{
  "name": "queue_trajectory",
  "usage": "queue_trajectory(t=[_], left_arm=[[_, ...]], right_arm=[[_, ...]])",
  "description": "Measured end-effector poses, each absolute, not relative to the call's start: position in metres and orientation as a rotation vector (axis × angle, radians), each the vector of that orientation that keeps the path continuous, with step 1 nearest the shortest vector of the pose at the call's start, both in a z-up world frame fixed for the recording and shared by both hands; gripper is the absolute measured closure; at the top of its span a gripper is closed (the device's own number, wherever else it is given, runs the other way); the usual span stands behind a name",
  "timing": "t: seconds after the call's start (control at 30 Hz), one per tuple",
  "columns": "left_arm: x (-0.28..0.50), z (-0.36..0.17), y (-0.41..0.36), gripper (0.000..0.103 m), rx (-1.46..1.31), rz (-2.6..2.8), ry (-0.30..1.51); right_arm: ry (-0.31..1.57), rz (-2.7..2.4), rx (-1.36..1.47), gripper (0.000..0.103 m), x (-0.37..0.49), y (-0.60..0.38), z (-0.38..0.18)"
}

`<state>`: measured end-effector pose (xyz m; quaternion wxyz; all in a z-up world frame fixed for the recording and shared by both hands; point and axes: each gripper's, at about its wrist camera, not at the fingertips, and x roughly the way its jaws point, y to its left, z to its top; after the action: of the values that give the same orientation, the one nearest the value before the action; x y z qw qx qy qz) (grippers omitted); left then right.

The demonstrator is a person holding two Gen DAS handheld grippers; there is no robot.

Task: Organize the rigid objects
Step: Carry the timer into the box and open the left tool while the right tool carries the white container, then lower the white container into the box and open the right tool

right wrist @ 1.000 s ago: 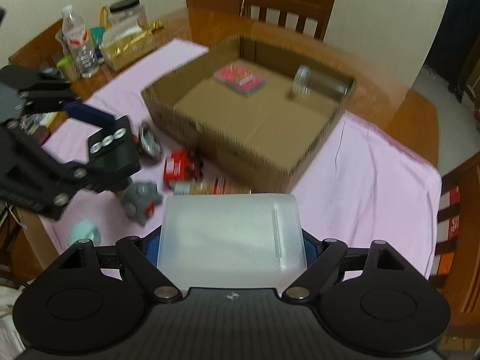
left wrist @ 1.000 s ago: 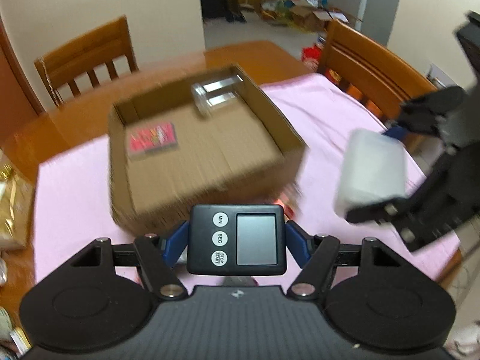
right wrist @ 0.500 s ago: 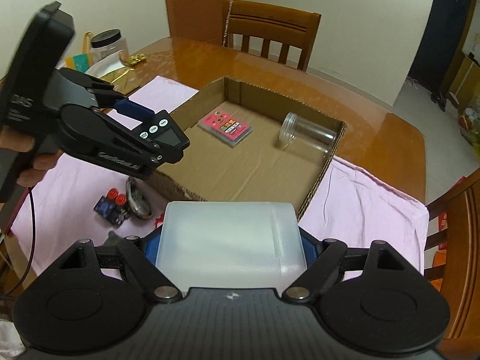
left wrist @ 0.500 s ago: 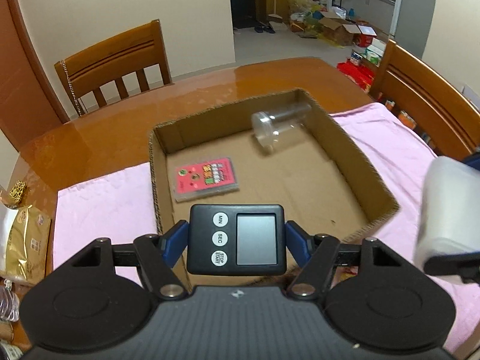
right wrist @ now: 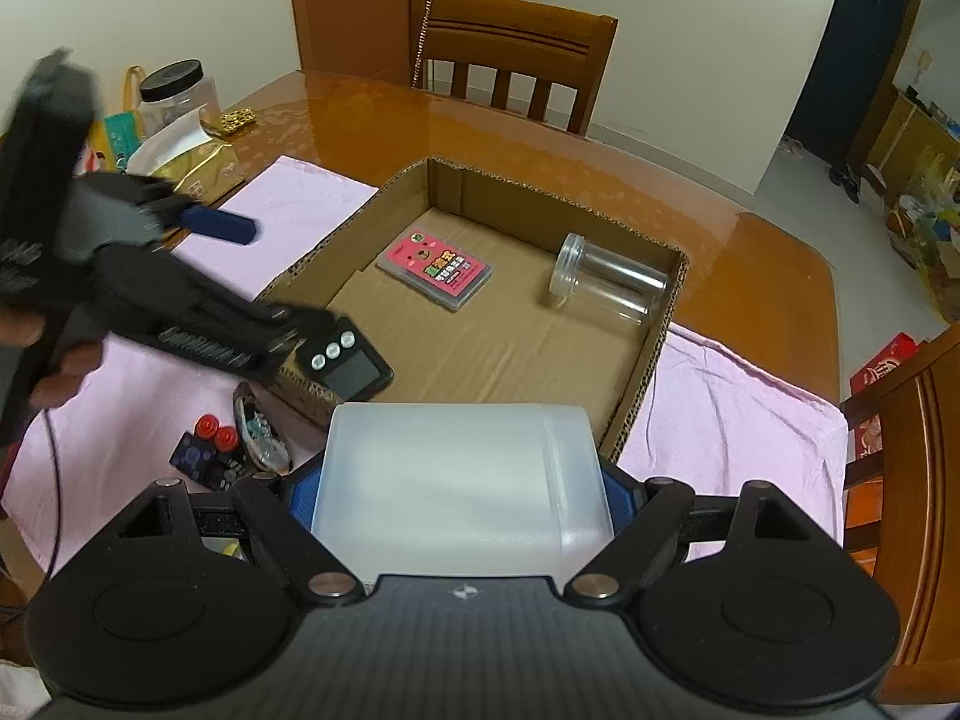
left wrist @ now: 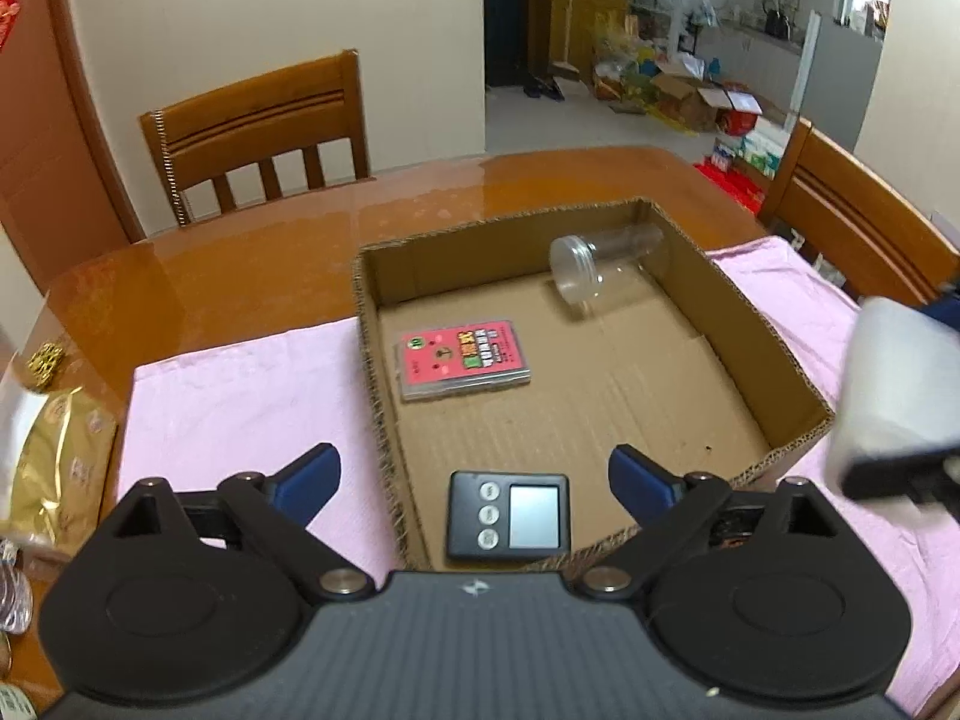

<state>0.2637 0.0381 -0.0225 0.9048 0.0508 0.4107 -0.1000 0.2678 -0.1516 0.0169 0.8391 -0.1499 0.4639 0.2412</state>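
Observation:
An open cardboard box (left wrist: 774,330) (right wrist: 654,360) sits on a pink cloth. In it lie a pink card case (left wrist: 463,360) (right wrist: 437,267), a clear jar on its side (left wrist: 600,267) (right wrist: 606,282) and a black digital timer (left wrist: 509,517) (right wrist: 345,367) at the near corner. My left gripper (left wrist: 474,474) is open just above the timer, apart from it. My right gripper (right wrist: 456,480) is shut on a frosted white plastic box (right wrist: 459,480) (left wrist: 894,384), held at the box's near edge.
Small items lie on the pink cloth (right wrist: 738,414) left of the box: a black module with red buttons (right wrist: 207,450) and a clear-topped gadget (right wrist: 261,435). A gold bag (left wrist: 48,468), a lidded jar (right wrist: 177,96) and wooden chairs (left wrist: 258,132) surround the table.
My left gripper opened and let go of the timer, which now lies in the box. My right gripper with the white box moved closer over the box's edge.

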Motion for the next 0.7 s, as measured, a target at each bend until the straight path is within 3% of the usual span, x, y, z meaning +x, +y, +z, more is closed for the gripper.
queue_trajectory(t=[0.7], left_arm=[[0.202,-0.022,0.119,0.004,-0.01,0.019,0.835]], right_arm=[[1.004,0.32,-0.31,0.014,0.388,-0.111,-0.012]])
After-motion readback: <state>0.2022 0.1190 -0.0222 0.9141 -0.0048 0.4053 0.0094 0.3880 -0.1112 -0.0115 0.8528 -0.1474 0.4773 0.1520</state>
